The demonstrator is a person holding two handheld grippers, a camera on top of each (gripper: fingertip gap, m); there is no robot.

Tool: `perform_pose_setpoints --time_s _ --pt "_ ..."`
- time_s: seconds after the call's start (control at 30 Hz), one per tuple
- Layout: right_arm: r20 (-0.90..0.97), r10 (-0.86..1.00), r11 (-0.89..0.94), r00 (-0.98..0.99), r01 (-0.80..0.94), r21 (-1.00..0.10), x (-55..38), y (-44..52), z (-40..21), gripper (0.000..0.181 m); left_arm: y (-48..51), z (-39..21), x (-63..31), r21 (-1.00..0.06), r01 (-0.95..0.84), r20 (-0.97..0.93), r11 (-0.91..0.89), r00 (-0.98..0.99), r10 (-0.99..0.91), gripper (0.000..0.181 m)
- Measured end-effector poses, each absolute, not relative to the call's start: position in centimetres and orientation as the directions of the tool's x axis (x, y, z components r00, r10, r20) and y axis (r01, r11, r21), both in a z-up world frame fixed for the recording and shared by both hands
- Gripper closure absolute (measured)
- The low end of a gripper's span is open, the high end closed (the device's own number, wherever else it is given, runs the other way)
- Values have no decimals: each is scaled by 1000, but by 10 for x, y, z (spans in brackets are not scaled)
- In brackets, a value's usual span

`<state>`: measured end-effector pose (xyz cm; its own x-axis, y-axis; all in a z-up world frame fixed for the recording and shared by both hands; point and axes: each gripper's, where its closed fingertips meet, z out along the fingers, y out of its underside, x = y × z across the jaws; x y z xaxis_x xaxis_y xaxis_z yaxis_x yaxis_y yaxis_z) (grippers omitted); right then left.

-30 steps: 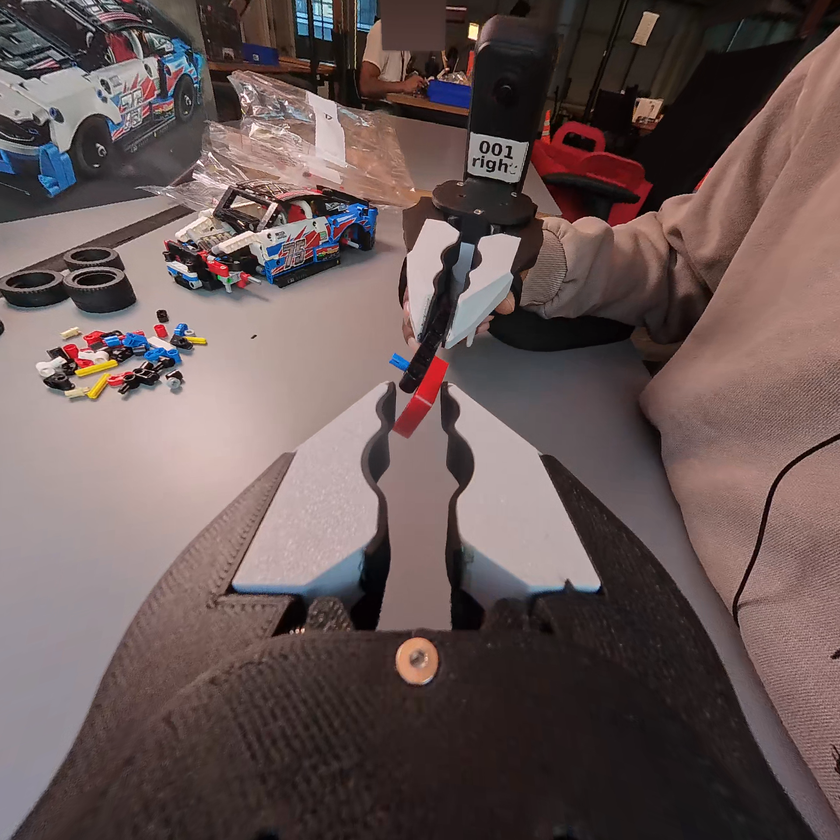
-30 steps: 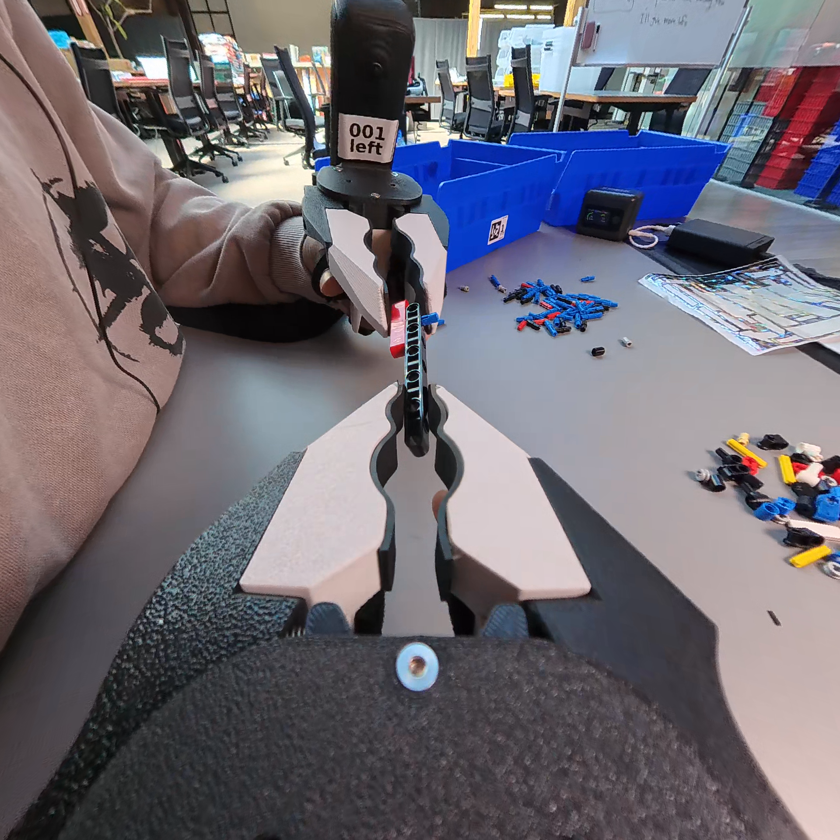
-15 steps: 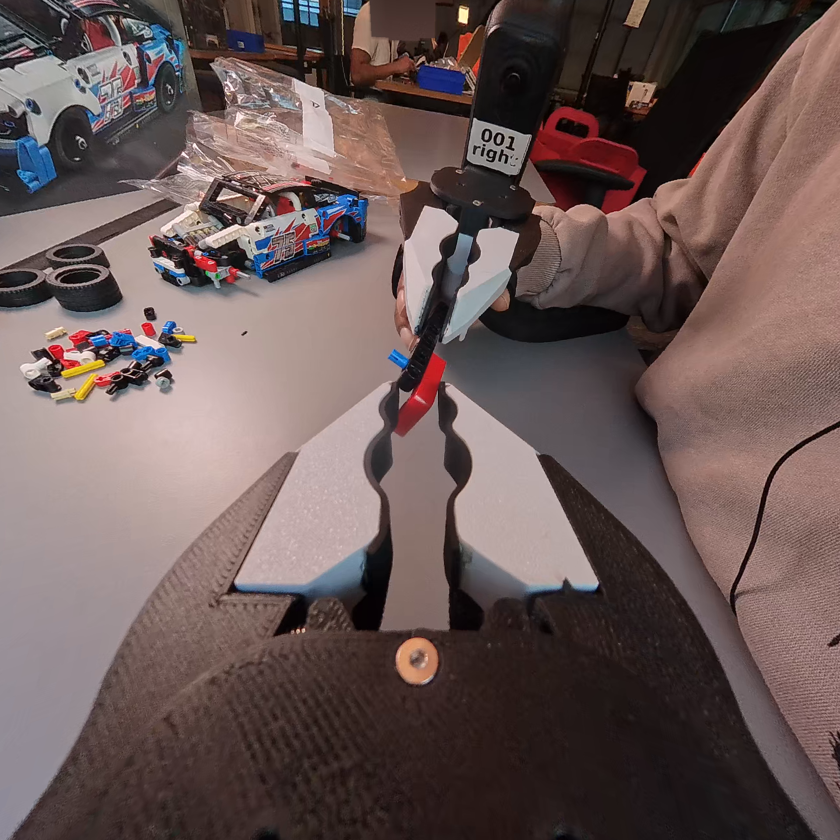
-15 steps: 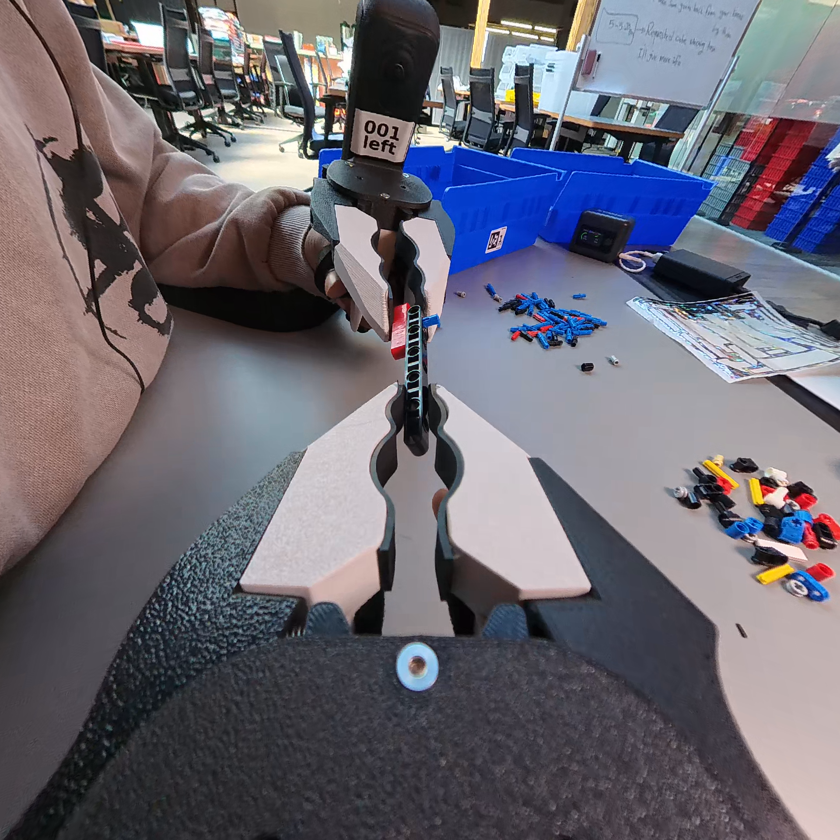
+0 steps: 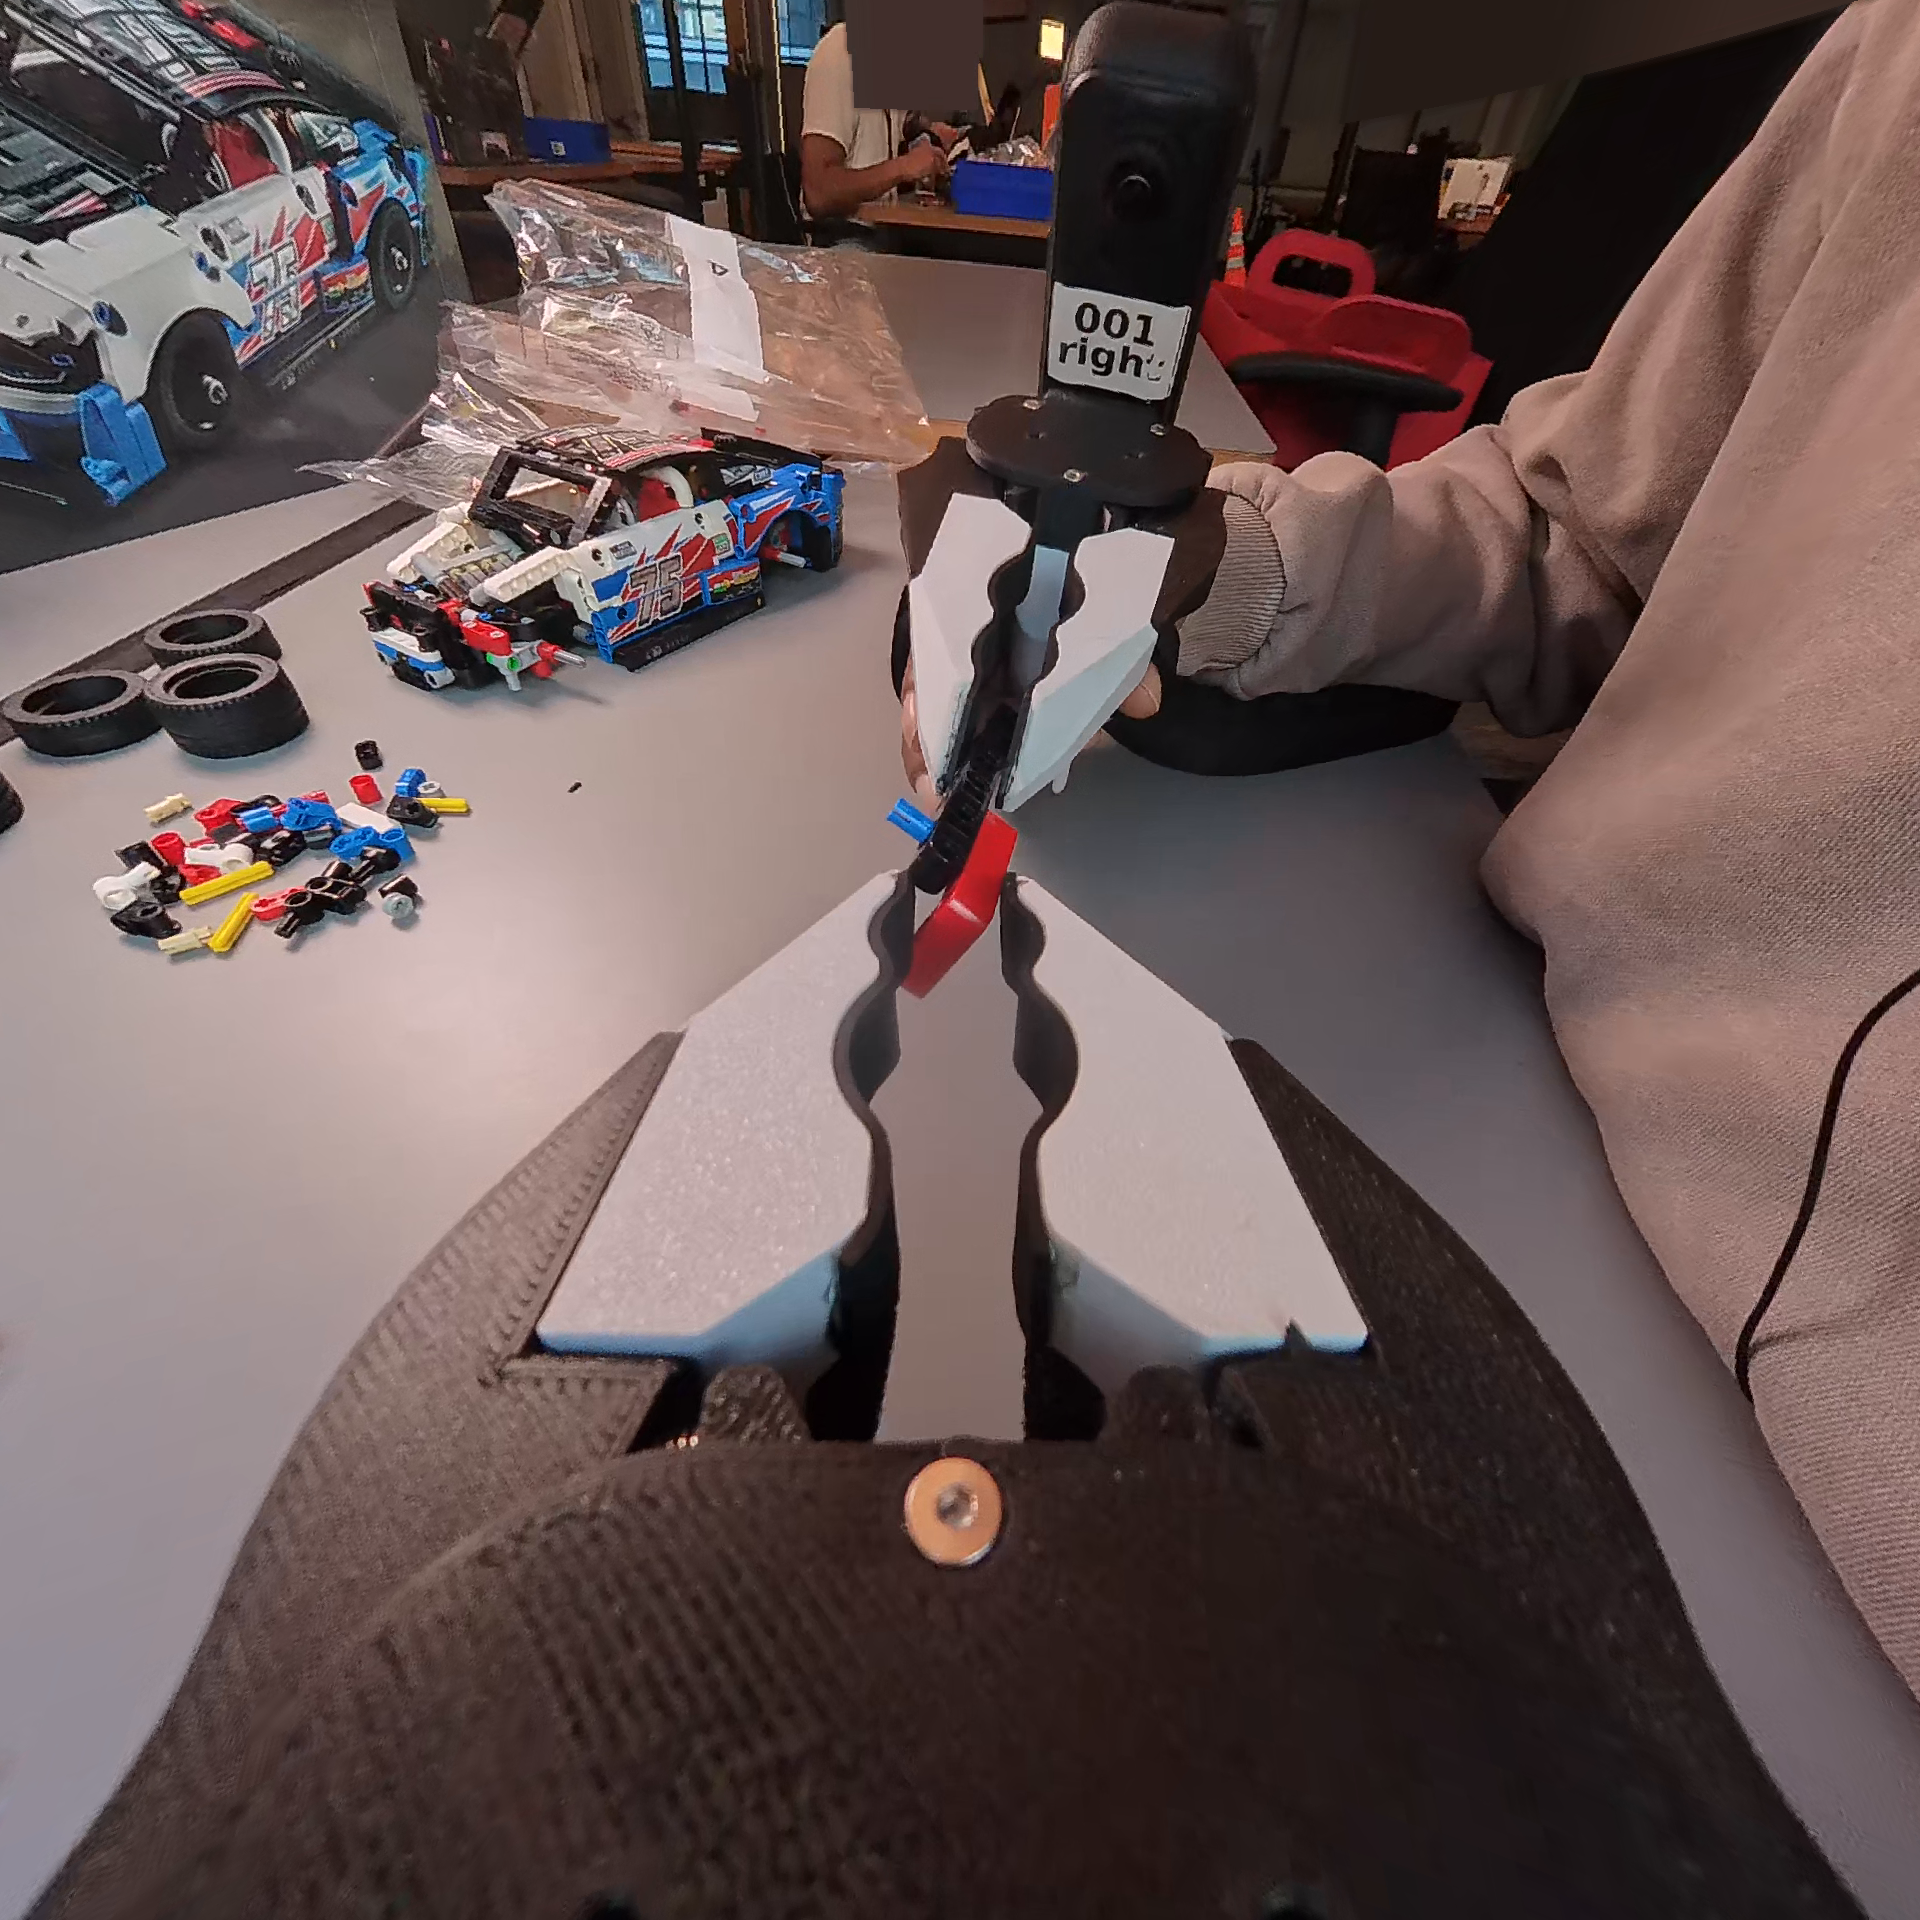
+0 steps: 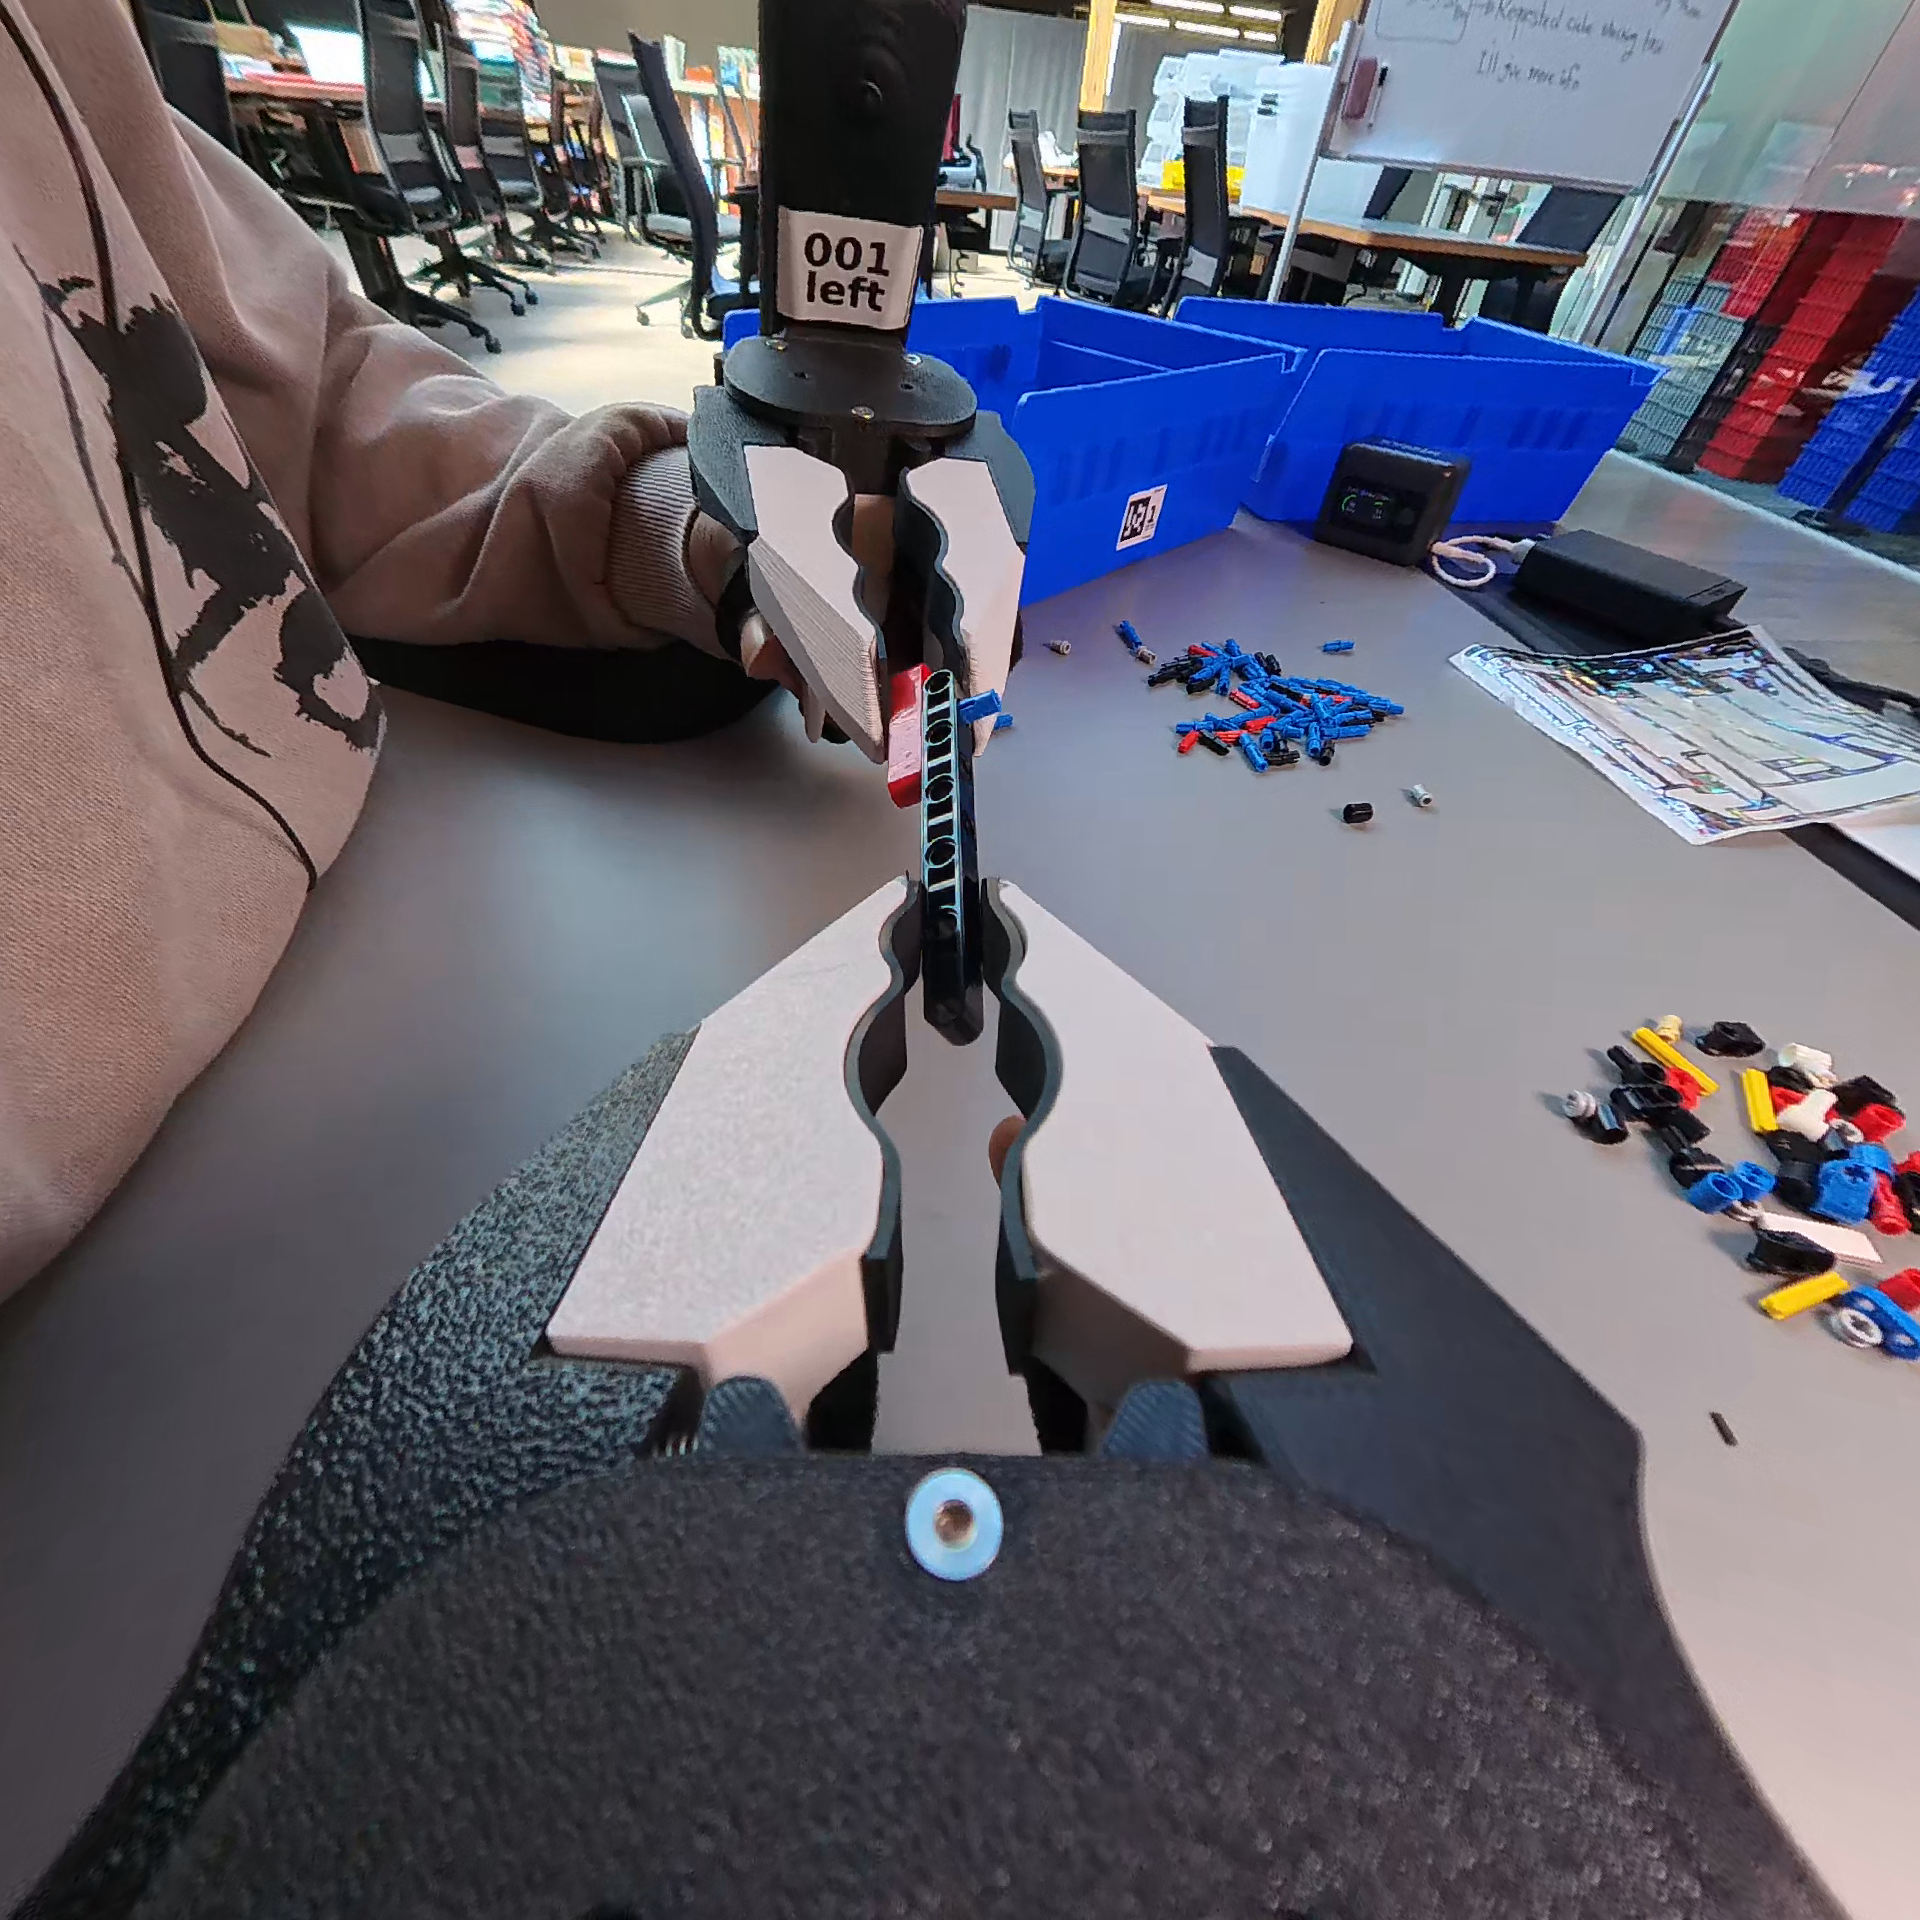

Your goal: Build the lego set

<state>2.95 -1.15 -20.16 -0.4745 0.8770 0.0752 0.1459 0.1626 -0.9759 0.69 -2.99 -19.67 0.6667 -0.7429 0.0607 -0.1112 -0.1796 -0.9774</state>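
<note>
We hold one piece in each tong, up above the grey table (image 5: 312,1143). Our left gripper (image 5: 951,894) is nearly closed and pinches a small red piece (image 5: 951,914) at its tips. Our right gripper (image 6: 951,904) is nearly closed too, and it grips one end of a long black beam with holes (image 6: 945,810). The far end of the beam touches the red piece, and a little blue pin (image 5: 906,819) sticks out of the beam there.

We think the step now is to join the red piece to the beam. To do it well, we should keep both grips tight, line up the holes, and push straight, not at a slant. If we twist, a piece may slip out.

Now we count. We see two grippers, one red piece, one black beam and one blue pin in hand. One half-built race car (image 5: 613,561) sits farther off on the table, with three black tyres (image 5: 166,696) in plain sight near it. There are two piles of small loose parts: one of mixed colours (image 5: 270,852), and one mostly blue (image 6: 1278,707). Two blue bins (image 6: 1143,416) stand behind, and one sheet of stickers (image 6: 1704,727) lies to the side.
</note>
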Motion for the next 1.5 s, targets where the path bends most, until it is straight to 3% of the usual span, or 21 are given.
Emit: perform_pose_setpoints --time_s 0.27,0.47,0.73,1.0,1.17,1.3,1.5 --pt "88 875 182 -477 153 -971 30 -13 -203 173 -31 -197 8 -979 -121 45 -166 661 -749 167" --pt "38 845 155 -534 177 -972 31 -29 -205 165 -36 -203 19 -955 -293 -167 -34 633 -756 167" --pt "-36 830 103 -557 216 -971 30 -37 -208 171 -37 -211 27 -893 -445 -344 62 590 -730 167" --pt "15 846 124 -533 168 -978 28 -32 -203 174 -31 -208 18 -952 -300 -160 -62 659 -735 157" --pt "52 852 123 -521 104 -987 28 -30 -192 174 -31 -202 16 -963 -64 162 -262 641 -751 142" --pt "102 851 144 -515 43 -989 29 -32 -182 174 -35 -197 26 -933 46 318 -356 567 -760 147" --pt "121 837 152 -534 13 -988 30 -39 -179 174 -36 -193 30 -931 71 336 -357 546 -767 156"
